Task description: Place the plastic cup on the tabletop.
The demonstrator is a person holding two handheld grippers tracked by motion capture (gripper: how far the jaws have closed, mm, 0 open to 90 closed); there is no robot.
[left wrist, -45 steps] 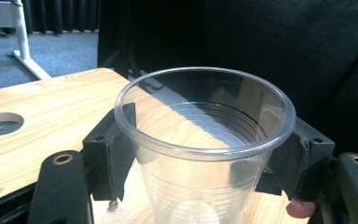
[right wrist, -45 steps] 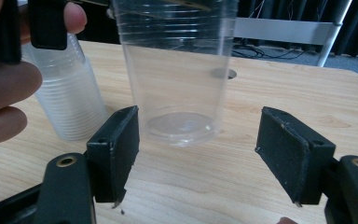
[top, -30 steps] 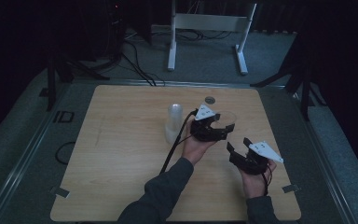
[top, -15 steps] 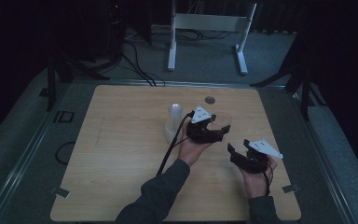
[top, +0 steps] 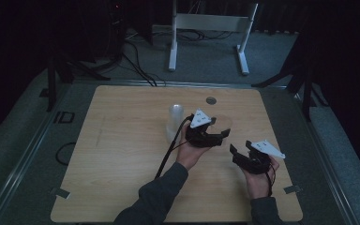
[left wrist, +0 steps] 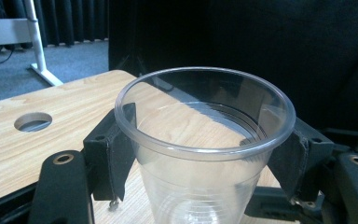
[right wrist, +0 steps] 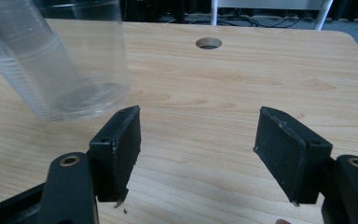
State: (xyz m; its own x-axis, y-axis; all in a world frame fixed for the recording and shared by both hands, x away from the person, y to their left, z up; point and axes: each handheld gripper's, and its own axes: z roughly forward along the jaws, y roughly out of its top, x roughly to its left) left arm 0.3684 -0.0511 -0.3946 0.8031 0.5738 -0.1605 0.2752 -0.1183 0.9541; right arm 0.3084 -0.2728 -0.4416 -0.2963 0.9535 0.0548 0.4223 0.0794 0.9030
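Pale wood table [top: 122, 154], round hole [top: 211, 100] near far edge; grey carpet and white stand [top: 206, 28] beyond, room dark. Clear plastic cup [left wrist: 200, 144] upright, clamped between left gripper [top: 215, 132] pads. Right gripper [top: 238, 154] nearby, jaws apart, nothing between. Cup stack [top: 175, 123] just left.

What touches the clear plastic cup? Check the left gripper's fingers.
Touching. In the left gripper view both fingers press against the sides of the clear plastic cup just below its rim.

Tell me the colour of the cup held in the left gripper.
The cup is clear, colourless plastic; the left gripper view shows it best.
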